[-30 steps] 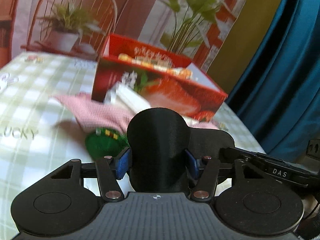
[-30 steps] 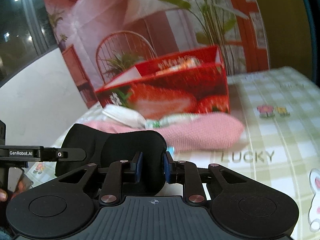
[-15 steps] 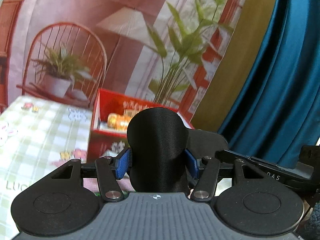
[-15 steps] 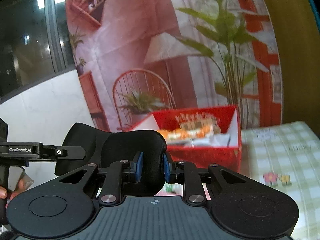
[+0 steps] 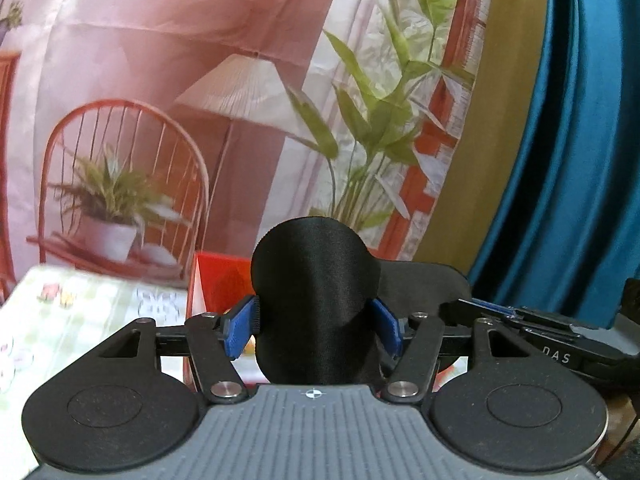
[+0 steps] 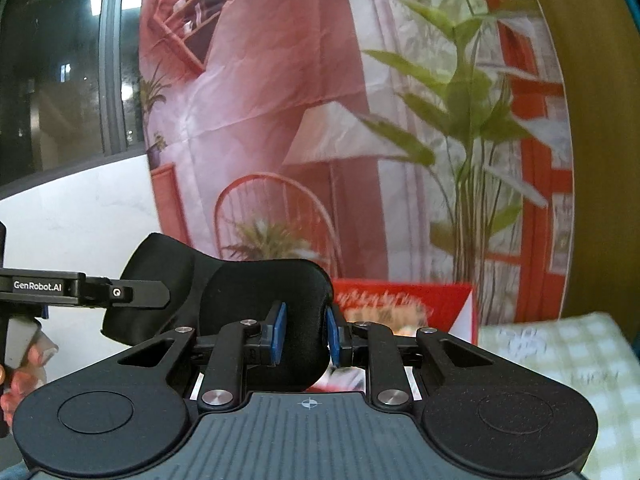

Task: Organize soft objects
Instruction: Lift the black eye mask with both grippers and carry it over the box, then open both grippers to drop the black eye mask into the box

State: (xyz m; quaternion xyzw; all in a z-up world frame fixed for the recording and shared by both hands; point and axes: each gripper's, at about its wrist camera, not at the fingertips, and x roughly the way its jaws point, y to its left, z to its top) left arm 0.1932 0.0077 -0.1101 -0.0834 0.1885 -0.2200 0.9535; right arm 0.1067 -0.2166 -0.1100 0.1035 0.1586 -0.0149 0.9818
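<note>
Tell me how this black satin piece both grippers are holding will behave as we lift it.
Likely floppy: the black satin piece curves and sags between the left gripper and right gripper. Its sheen suggests slipperiness. Probably light, since pinches hold it.

"GenRobot.AI" on the left tongs' arm (image 6: pixel 38 285); "DAS", perhaps partial, on the right tongs' arm (image 5: pixel 556 358).

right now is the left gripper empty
No, the left gripper is shut on a black eye mask, with its blue pads pressing the fabric from both sides.
</note>
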